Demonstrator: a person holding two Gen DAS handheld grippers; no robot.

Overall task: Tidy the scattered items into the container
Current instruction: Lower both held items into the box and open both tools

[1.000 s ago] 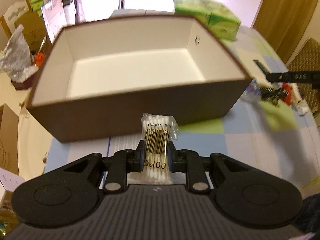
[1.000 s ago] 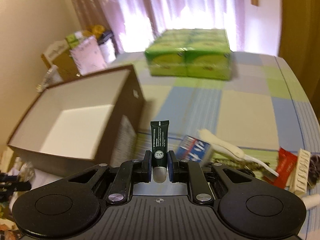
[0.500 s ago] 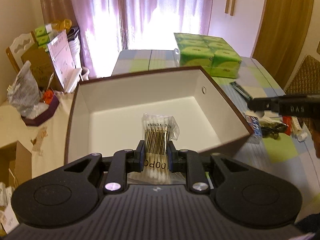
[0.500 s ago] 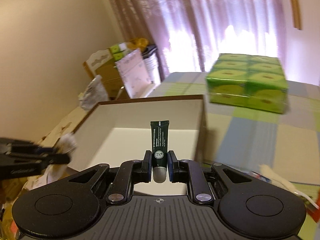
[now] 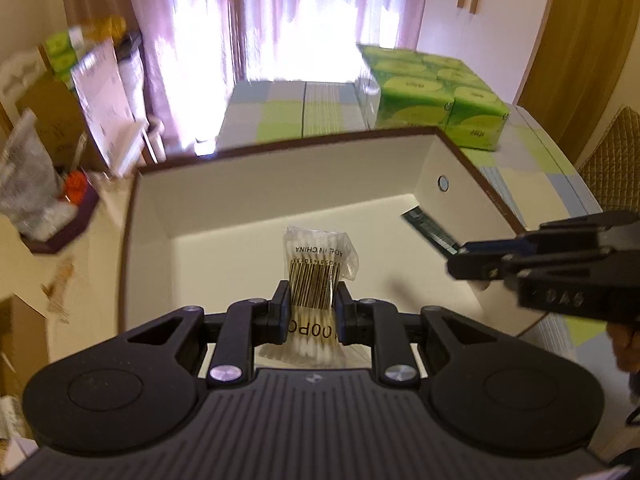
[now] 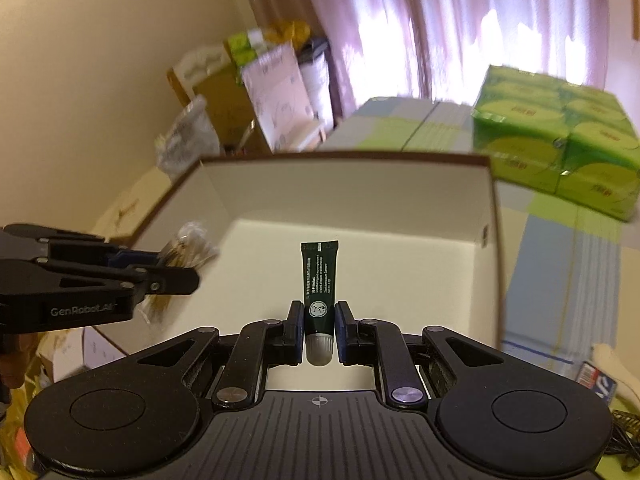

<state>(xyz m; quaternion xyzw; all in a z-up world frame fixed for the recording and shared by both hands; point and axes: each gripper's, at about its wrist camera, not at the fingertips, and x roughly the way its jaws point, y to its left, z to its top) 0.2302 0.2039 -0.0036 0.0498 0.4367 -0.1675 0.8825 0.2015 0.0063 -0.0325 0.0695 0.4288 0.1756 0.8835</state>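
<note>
The left gripper (image 5: pixel 310 312) is clamped on the swab pack (image 5: pixel 318 276), held over the open box (image 5: pixel 280 168) near its left half; the pack's long axis runs straight out along the fingers, toward the far wall. To its right, the right gripper (image 6: pixel 318 330) pinches the tube (image 6: pixel 319 280) near its cap, crimped end pointing forward, also above the box's bare floor. Both loads hang directly over the container, so release should only need the jaws parting.
</note>
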